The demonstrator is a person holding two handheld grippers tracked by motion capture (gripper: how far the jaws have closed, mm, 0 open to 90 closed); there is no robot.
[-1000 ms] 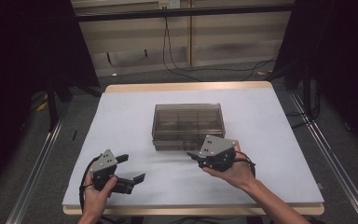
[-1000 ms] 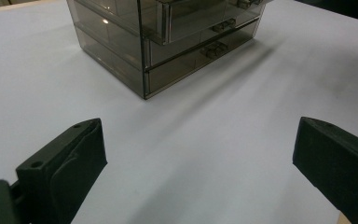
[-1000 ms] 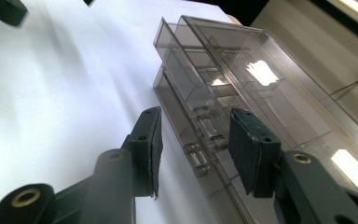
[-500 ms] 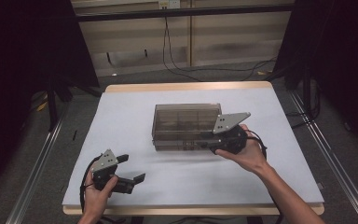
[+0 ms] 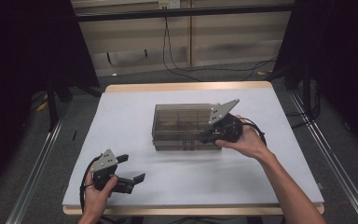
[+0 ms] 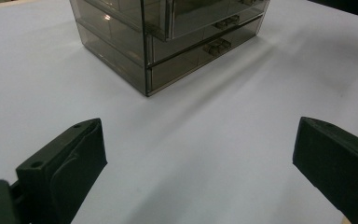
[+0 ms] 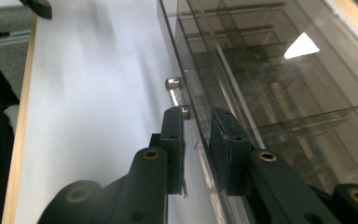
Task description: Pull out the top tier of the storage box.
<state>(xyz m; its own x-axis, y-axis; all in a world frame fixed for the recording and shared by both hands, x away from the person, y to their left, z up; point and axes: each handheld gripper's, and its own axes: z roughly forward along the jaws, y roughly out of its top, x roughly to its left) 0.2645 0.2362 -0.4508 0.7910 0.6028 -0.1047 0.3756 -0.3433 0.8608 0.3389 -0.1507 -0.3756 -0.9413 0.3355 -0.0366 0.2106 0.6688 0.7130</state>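
Note:
A smoky see-through drawer box [image 5: 182, 123] stands mid-table, its drawer fronts facing the person. My right gripper [image 5: 206, 136] is tilted at the box's front right corner. In the right gripper view the right gripper [image 7: 196, 114] straddles the top front edge of the box [image 7: 270, 93]. One jaw is outside by a small drawer handle [image 7: 175, 91] and the other is over the lid. Its jaws have just been closing, and a narrow gap still shows around the edge. My left gripper [image 5: 131, 168] rests open near the front left, aimed at the box [image 6: 168, 42] with nothing between its jaws.
The white table top [image 5: 121, 116] has a wooden rim. Cables hang over the floor behind the far edge. Metal rails run along both sides of the table.
The right hand has moved right and up from the box's front to its right front corner, tilting as it went, and its jaws have narrowed. The left hand has stayed put.

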